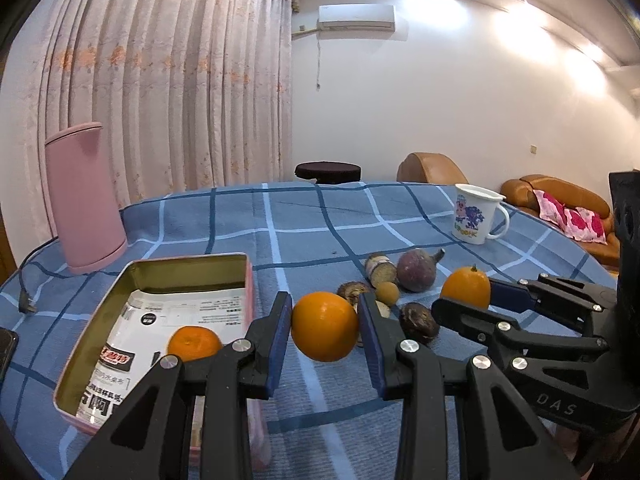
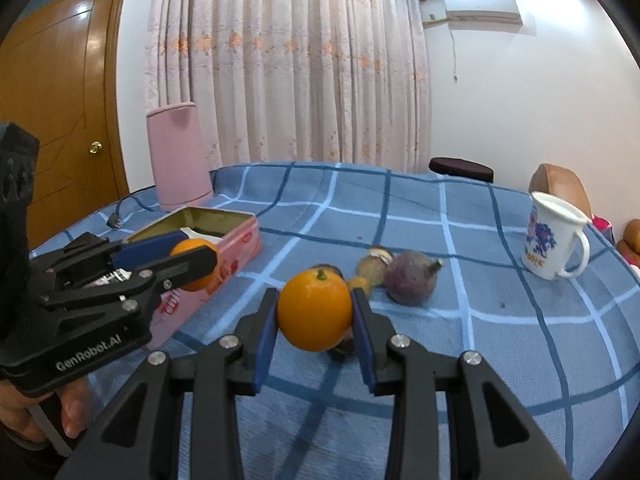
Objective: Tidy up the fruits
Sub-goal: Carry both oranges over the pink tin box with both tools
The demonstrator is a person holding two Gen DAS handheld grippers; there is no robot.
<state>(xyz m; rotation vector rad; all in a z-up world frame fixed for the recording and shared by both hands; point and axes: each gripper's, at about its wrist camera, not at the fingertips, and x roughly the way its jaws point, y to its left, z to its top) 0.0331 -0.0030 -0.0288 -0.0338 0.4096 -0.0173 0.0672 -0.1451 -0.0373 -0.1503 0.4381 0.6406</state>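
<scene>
Three oranges: left gripper (image 1: 325,326) clamps one, right gripper (image 2: 314,316) another, third in tin (image 1: 100,344).

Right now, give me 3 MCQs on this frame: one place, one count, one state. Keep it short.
1. Where is the white mug?
A. inside the tin
B. on the tablecloth, beyond the loose fruit
C. on the sofa

2. How many oranges lie in the pink tin?
A. none
B. one
C. three

3. What is the left gripper doing?
A. shut on an orange
B. open, holding nothing
C. shut on the mug's handle

Answers:
1 B, the mug stands on the blue checked cloth, past the fruit.
2 B, a single small orange sits on the paper inside.
3 A, both blue pads press the held orange; the right gripper likewise clamps its own orange.
</scene>
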